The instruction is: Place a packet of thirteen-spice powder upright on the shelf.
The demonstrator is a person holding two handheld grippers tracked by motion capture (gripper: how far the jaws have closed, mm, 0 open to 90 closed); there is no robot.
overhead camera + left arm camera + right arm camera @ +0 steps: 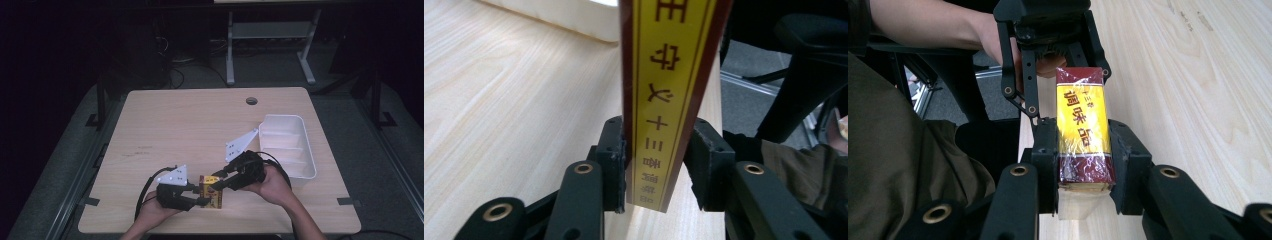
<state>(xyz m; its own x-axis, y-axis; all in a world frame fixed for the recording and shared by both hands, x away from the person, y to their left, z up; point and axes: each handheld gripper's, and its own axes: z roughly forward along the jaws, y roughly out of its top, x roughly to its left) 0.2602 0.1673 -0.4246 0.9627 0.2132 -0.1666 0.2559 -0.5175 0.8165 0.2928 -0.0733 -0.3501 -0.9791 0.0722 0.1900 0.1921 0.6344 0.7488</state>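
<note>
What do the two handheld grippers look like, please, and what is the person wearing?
Both the left gripper and the right gripper are black linkages with brass-coloured pivot rivets and blocky fingers. Each carries a grey triangular plate and trails a black cable. The forearms are bare; dark olive clothing shows.

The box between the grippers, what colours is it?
Yellow with dark red edges and dark lettering on the box; right gripper view shows it best.

Item: my yellow-and-maroon box (669,90). One narrow face reads 王守义十三香, smaller characters beneath illegible to me. Another face (1083,125) reads 调味品; small line above unreadable.
</note>
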